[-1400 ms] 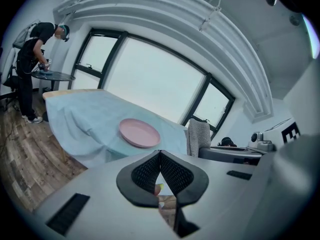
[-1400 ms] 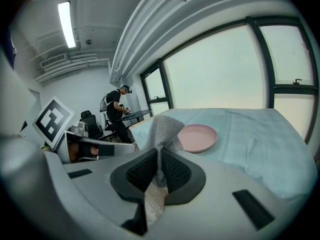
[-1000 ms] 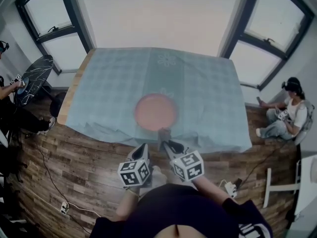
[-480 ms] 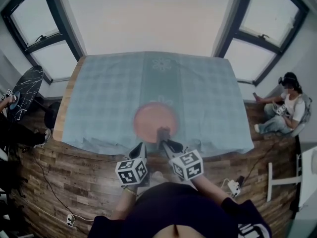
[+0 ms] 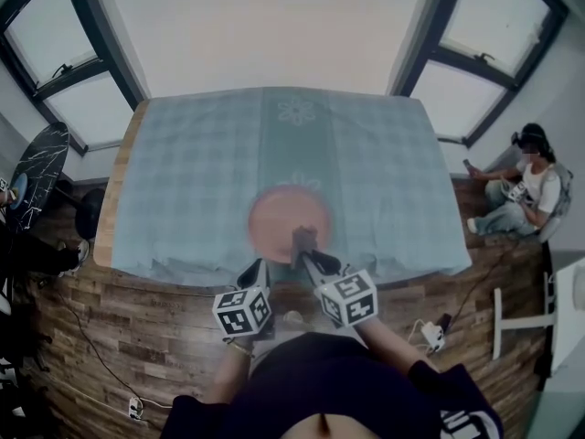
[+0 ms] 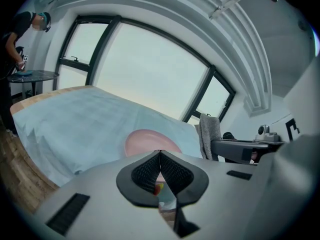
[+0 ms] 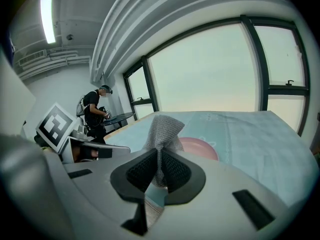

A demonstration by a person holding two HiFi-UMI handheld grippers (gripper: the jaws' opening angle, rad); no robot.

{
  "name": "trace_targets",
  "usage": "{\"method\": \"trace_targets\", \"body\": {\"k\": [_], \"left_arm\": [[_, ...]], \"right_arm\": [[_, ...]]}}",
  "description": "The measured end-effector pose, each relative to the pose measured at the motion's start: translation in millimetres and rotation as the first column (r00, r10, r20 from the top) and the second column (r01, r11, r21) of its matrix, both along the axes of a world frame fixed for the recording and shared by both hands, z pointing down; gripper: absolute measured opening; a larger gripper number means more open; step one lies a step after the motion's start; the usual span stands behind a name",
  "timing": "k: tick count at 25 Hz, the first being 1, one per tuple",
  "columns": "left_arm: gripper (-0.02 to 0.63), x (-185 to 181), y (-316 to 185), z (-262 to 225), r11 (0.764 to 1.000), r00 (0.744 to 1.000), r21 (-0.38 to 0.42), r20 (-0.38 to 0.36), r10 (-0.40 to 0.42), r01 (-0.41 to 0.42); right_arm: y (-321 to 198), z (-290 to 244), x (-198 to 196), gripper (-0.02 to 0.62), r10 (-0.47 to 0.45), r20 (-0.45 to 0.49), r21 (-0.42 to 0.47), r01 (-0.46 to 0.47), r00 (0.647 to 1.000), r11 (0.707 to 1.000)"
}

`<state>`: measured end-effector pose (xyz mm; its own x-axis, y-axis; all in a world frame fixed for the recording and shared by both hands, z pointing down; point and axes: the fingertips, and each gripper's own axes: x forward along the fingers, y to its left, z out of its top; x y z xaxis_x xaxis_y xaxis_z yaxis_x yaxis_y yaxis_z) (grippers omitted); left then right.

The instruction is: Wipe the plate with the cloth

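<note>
Locate the tabletop first: rectangular, draped to every edge in a pale blue checked tablecloth, with a plainer band running down the middle from far edge to near edge.

Find the plate on that band, close to the near edge and about midway between the two near corners. Pink, round, flat on the tablecloth, with nothing visible on it. Judged to be set there for reach by both grippers without leaning across the tabletop.

Check the right gripper: clamped on the cloth, a grey knitted piece pinched near its middle, with a bunched tuft standing out past the jaws. Judged to be held this way to put a soft pad ahead of the hard jaws for wiping. Read in the head view as hanging over the near rim of the plate. Contact with the plate not confirmable from any view.

Check the left gripper: jaws fully together, nothing between them, tip by the near edge of the tabletop, just left of the plate and beside the right gripper. Judged to be kept closed and close by, ready to steady the plate against sliding. No such contact at present.

Treat the wiping as not yet under way. As a judgement of the next move: lower the tuft onto the plate surface, then sweep across. Allow for the plate skating on the tablecloth, or the tablecloth rucking under sideways pressure.
</note>
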<state>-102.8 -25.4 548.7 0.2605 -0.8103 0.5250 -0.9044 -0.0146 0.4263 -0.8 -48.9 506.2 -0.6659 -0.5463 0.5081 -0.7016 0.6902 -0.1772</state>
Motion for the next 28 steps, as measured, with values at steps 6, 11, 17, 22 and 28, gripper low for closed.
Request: {"method": "trace_targets", "body": {"k": [6, 11, 17, 22, 28], "left_arm": [[0.014, -6, -5, 7, 1.000, 1.000, -0.011, -0.016, -0.018, 0.018], [0.014, -11, -17, 12, 0.999, 0.999, -0.018, -0.015, -0.044, 0.044], [0.014, -20, -36, 20, 0.997, 0.997, -0.032, 0.013, -0.073, 0.074], [0.014, -30, -48, 34, 0.993, 0.995, -0.066, 0.044, -0.090, 0.093], [0.015, -41, -62, 53, 0.987, 0.991, -0.109, 0.075, -0.110, 0.118]], "right_arm": [[-6, 0, -3, 0.032, -0.009, -0.021, 0.007, 0.009, 1.000, 1.000], [-21, -1, -6, 0.032, -0.028, -0.029, 0.021, 0.029, 0.999, 0.999], [-51, 3, -18, 0.032, -0.067, -0.045, 0.045, 0.069, 0.997, 0.997], [-74, 13, -27, 0.032, -0.082, -0.057, 0.037, 0.084, 0.995, 0.996], [-94, 30, -34, 0.032, -0.099, -0.087, -0.005, 0.099, 0.991, 0.995]]}}
